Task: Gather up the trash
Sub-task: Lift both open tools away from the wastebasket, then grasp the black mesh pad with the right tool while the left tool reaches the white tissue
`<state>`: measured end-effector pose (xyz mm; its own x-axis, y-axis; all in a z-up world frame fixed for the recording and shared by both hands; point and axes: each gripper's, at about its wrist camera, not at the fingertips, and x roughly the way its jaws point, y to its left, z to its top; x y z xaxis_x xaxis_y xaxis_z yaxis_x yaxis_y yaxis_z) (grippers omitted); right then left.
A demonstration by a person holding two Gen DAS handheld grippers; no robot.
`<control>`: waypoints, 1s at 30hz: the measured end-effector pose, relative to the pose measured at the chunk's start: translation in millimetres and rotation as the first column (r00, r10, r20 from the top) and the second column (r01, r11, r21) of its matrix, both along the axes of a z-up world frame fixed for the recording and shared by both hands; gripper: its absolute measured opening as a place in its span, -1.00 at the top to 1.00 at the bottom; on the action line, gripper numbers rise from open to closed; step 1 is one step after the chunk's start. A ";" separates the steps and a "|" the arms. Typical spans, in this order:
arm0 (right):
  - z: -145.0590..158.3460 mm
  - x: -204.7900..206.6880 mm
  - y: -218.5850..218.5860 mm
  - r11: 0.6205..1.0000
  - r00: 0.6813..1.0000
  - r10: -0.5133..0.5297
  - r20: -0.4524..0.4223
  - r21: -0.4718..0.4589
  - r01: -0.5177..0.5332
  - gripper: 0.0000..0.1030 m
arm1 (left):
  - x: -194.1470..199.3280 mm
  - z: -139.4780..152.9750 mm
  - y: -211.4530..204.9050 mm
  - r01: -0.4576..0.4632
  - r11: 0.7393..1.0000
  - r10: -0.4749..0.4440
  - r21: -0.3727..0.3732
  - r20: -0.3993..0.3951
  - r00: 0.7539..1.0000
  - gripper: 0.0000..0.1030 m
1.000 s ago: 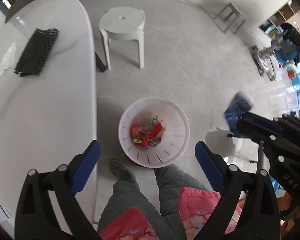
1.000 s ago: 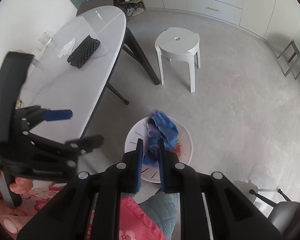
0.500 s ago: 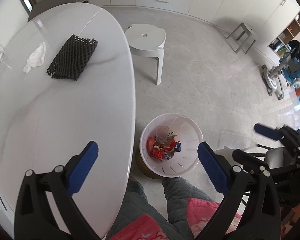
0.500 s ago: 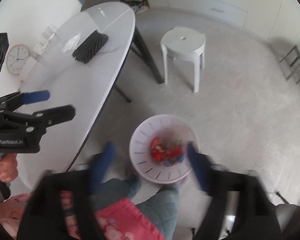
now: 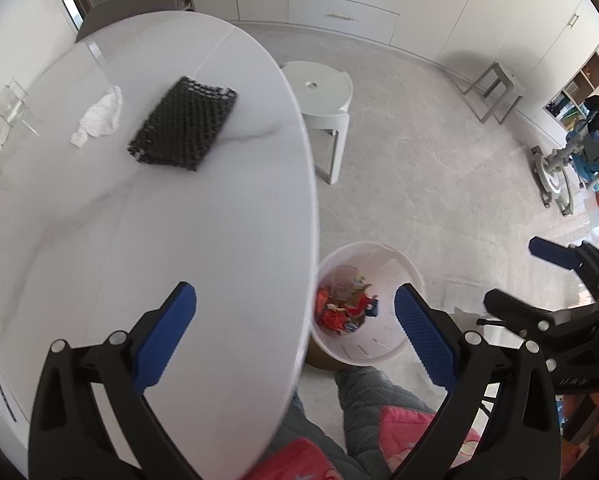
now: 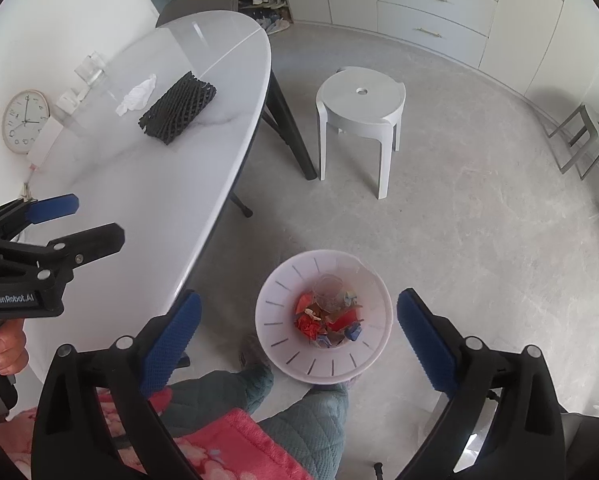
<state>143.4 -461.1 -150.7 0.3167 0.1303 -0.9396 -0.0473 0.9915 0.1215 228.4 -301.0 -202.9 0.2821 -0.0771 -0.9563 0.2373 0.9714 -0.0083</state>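
A white slotted bin (image 6: pixel 283 320) stands on the floor by the table's edge, with red, orange and blue wrappers (image 6: pixel 327 320) and a clear cup inside. My right gripper (image 6: pixel 298 298) hangs above it; its jaws are opening and nothing is between them. A blue wrapper (image 6: pixel 353 332) lies in the bin. My left gripper (image 5: pixel 295 296) is open and empty over the edge of the white marble table (image 5: pixel 139 220), with the bin (image 5: pixel 379 354) to its right. On the table lie a black foam net (image 5: pixel 183 124) and a crumpled white tissue (image 5: pixel 99 116).
A white plastic stool (image 6: pixel 359 100) stands beyond the bin, and a grey stool (image 6: pixel 579 136) is at the far right. A clock (image 6: pixel 25 120) and a glass (image 6: pixel 91 68) sit by the wall at the table's far side. The person's legs are just below the bin.
My right gripper was shut on a blue wrapper above the bin; it has opened and the wrapper now lies in the bin. My left gripper has shifted from over the bin toward the table.
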 end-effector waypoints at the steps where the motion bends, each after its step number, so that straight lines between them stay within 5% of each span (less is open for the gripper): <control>1: 1.3 5.9 5.2 1.000 1.000 0.002 0.002 0.000 -0.002 -0.95 | 3.3 0.8 7.4 -0.004 1.000 0.004 0.003 0.007 1.000 -0.85; 13: -0.7 107.5 110.1 0.998 0.999 0.034 0.040 0.055 -0.037 -0.95 | 70.0 -0.7 135.8 -0.109 0.993 0.103 0.052 0.120 0.987 -0.85; 21: -42.8 183.5 167.6 0.987 0.997 -0.071 -0.028 0.143 0.074 -0.95 | 128.7 -13.3 226.3 -0.205 0.978 0.196 0.042 0.154 0.968 -0.85; 30: -93.2 235.7 188.9 0.968 0.973 -0.193 -0.127 0.134 0.210 -0.83 | 180.2 -31.8 266.1 -0.148 0.988 0.139 0.032 0.208 0.968 -0.85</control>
